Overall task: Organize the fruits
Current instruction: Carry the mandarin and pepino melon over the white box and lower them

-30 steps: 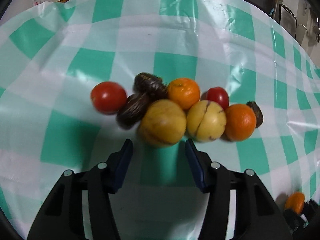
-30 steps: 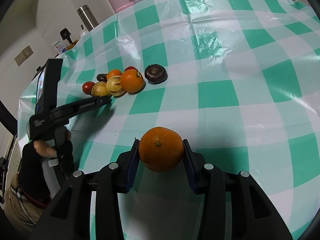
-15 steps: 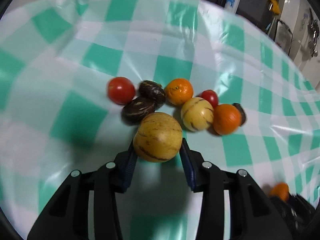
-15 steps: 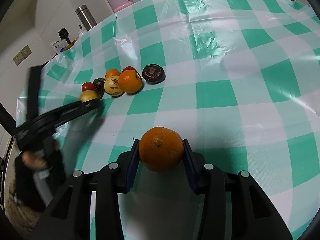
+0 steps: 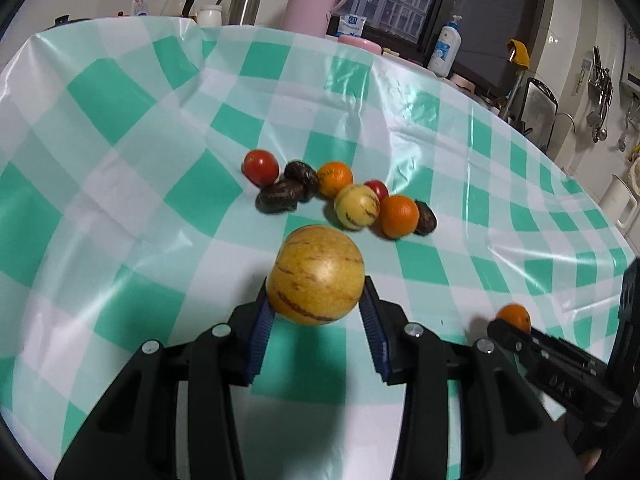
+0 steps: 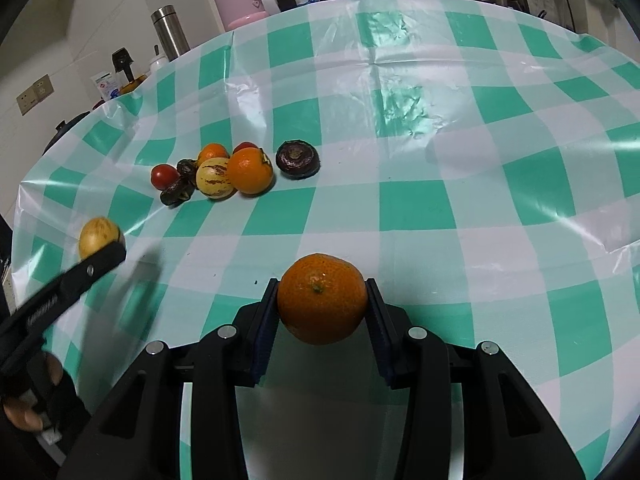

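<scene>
The left gripper (image 5: 316, 308) grasps a yellow striped melon (image 5: 315, 274), lifted off the checked cloth (image 5: 120, 160). At its 12 o'clock sits the fruit cluster (image 5: 340, 196). The right gripper (image 6: 322, 312) is clenched on an orange (image 6: 322, 298), at the left gripper's 3 o'clock.

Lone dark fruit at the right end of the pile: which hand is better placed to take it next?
Neither yet: left tongs are shut on a striped yellow melon, right tongs on an orange. Once emptied, probably right; the dark fruit lies on its side.
</scene>
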{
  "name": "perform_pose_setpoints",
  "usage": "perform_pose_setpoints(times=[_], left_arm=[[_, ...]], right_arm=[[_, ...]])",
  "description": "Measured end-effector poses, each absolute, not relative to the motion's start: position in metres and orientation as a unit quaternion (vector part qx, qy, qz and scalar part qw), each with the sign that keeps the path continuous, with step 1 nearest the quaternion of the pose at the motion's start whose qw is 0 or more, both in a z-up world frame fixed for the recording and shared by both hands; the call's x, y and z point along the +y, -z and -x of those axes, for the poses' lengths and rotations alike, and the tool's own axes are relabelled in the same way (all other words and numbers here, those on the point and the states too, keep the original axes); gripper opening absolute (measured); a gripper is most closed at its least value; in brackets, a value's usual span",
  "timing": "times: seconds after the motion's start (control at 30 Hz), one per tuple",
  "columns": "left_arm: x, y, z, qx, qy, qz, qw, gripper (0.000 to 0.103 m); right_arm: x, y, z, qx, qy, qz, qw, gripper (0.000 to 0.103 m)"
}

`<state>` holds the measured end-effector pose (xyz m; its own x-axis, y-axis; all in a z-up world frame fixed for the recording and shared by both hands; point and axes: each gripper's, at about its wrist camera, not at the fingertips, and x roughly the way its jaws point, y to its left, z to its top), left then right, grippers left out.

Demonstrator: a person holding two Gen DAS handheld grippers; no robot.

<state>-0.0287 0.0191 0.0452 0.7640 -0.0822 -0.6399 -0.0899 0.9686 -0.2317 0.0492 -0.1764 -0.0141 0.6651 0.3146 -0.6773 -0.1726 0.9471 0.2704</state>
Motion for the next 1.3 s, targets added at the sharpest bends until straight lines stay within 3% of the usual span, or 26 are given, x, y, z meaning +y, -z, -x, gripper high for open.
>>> perform_pose_setpoints(times=[0.77, 1.3], left_arm=[[-0.024, -0.052, 0.099, 0.344, 0.035, 0.061, 0.936, 0.042], [-0.097, -0.062, 0.155, 0.326, 0.105, -0.028, 0.939, 0.042]], right_arm=[[-0.183, 0.011, -0.034, 0.378, -0.092, -0.085, 0.917, 0.042], [-0.230, 0.004, 0.055, 0.362, -0.064, -0.063, 0.928, 0.042]])
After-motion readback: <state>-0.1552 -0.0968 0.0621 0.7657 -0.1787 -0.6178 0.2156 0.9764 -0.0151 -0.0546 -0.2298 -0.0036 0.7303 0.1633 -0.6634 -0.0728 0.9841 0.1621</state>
